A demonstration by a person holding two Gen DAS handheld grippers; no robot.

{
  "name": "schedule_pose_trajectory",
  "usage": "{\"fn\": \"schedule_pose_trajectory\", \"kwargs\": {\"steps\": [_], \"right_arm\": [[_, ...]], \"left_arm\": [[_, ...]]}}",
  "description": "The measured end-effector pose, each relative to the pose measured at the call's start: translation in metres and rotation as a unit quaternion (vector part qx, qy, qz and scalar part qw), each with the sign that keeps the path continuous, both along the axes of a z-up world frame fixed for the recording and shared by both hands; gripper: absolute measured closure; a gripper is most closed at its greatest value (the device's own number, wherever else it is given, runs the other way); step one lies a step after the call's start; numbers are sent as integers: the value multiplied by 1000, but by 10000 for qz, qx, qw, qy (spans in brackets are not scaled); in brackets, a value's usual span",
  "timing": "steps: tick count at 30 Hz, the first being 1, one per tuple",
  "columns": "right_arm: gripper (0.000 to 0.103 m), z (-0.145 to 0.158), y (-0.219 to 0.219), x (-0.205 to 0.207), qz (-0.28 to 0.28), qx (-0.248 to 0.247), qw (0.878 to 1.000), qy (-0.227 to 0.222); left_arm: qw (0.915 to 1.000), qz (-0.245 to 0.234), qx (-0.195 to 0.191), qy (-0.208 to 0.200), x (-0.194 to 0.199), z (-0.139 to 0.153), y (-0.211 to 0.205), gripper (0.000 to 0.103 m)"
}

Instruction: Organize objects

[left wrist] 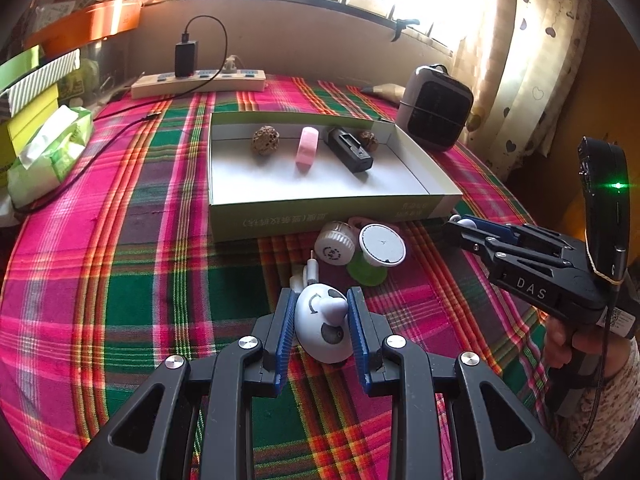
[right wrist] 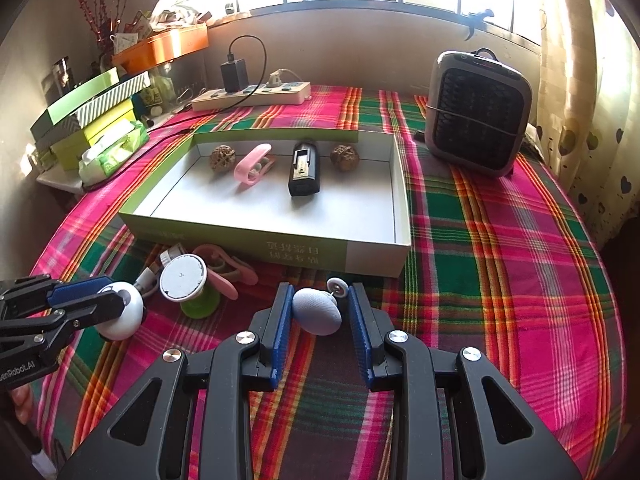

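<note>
Plaid-clothed table (right wrist: 500, 240): box lid (right wrist: 280, 244), heater (right wrist: 478, 114).

White egg-shaped toy (left wrist: 324, 328): lay tilted, near side of the box (left wrist: 320, 216).
Grey-blue oval (right wrist: 316, 311): just before the box.
Walnuts (right wrist: 223, 157), pink clip (right wrist: 253, 164), black case (right wrist: 305, 168): inside the box, along its far wall.

Both tools sit low and side by side, the left tool (left wrist: 320, 320) closed round something, the right tool (right wrist: 322, 312) spread wider.
</note>
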State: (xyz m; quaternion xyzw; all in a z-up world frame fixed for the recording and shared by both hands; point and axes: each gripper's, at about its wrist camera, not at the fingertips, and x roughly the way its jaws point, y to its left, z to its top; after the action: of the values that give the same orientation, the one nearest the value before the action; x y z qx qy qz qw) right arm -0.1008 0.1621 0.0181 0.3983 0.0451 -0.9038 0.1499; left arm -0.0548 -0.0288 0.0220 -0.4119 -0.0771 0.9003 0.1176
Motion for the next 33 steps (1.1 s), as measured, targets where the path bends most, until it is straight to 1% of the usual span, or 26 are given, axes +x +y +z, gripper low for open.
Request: {"fn": "schedule_pose_trajectory", "kwargs": {"steps": [11, 13, 16, 17, 20, 23, 27, 29, 33], "right_arm": [[73, 0, 1, 1, -8, -29, 10000, 3], [73, 0, 1, 2, 2, -33, 10000, 4], [73, 0, 0, 2, 10, -33, 10000, -5], [73, -1, 0, 2, 2, -34, 10000, -13], [73, -2, 0, 2, 4, -47, 10000, -26], [73, -3, -1, 3, 13, -42, 10000, -34], [73, -3, -1, 3, 18, -41, 10000, -35], [73, -3, -1, 3, 15, -43, 10000, -34], [73, -4, -2, 3, 22, -57, 10000, -57]], "left_arm": [[9998, -193, -23, -35, 11, -2, 3, 79], [9995, -284, -14, 122, 17, 1, 4, 79], [9979, -499, -130, 405, 24, 6, 9, 79], [9977, -535, -119, 407, 24, 6, 9, 79], [9975, -609, -47, 365, 22, 5, 11, 79], [9968, -660, 67, 437, 19, 8, 13, 79], [9976, -483, 185, 450, 10, 11, 9, 79], [9979, -445, 293, 375, 6, 10, 7, 79], [9963, -233, 765, 324, -5, 10, -6, 79]]}}
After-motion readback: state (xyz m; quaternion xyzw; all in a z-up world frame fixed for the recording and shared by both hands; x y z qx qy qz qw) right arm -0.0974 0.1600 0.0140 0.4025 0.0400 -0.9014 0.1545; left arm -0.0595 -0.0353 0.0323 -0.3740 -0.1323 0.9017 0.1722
